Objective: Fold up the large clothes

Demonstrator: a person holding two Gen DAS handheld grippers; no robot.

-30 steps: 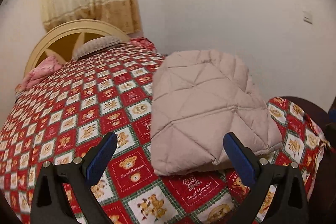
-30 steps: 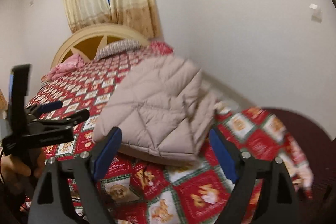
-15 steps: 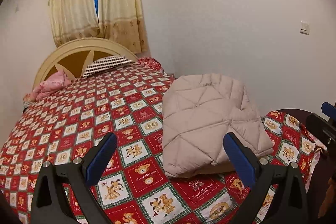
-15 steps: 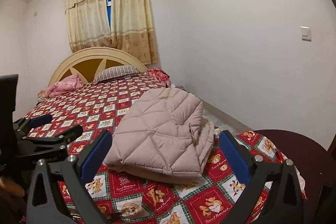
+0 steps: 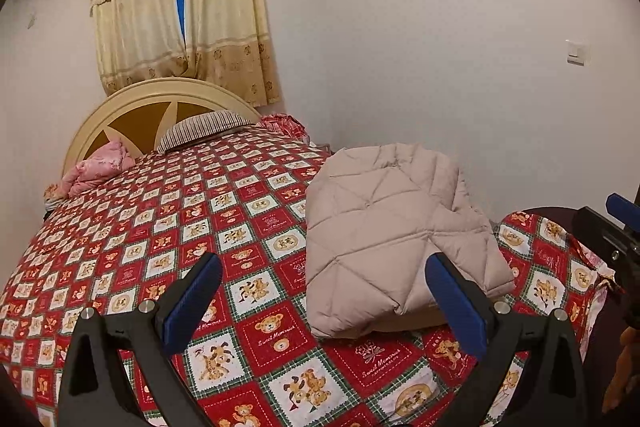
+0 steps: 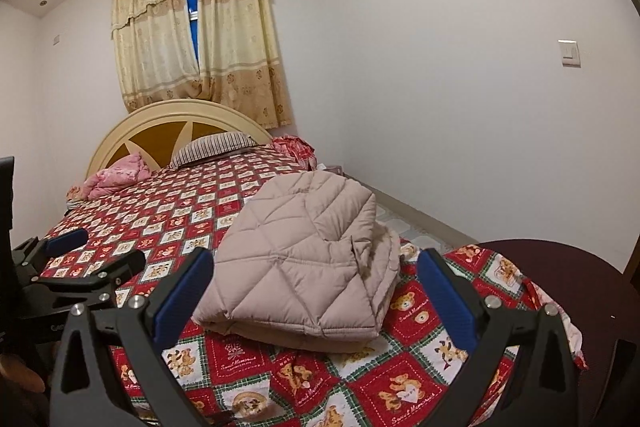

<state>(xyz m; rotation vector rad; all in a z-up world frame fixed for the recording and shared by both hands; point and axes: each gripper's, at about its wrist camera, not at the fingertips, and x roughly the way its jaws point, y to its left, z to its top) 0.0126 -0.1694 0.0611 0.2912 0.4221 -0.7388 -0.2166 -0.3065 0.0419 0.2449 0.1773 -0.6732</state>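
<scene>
Jaws of both grippers spread wide, nothing between the blue pads. Left gripper (image 5: 322, 269) held above the foot end of the bed (image 5: 140, 227), clear of the fabric; right gripper (image 6: 314, 265) likewise raised, not touching anything. Beige quilted jacket (image 5: 384, 239) lies folded into a compact stack on the red teddy-bear bedspread (image 5: 256, 339), near the right edge of the bed toward the foot end; in the right wrist view the jacket (image 6: 304, 259) shows layered edges along its right side. Striped pillow (image 5: 204, 125) and pink bundle (image 5: 100, 167) rest against the cream headboard (image 5: 160, 95), well apart from the jacket. Curtains (image 6: 200, 39) hang behind the headboard. Light switch (image 6: 569, 53) on the right wall.
</scene>
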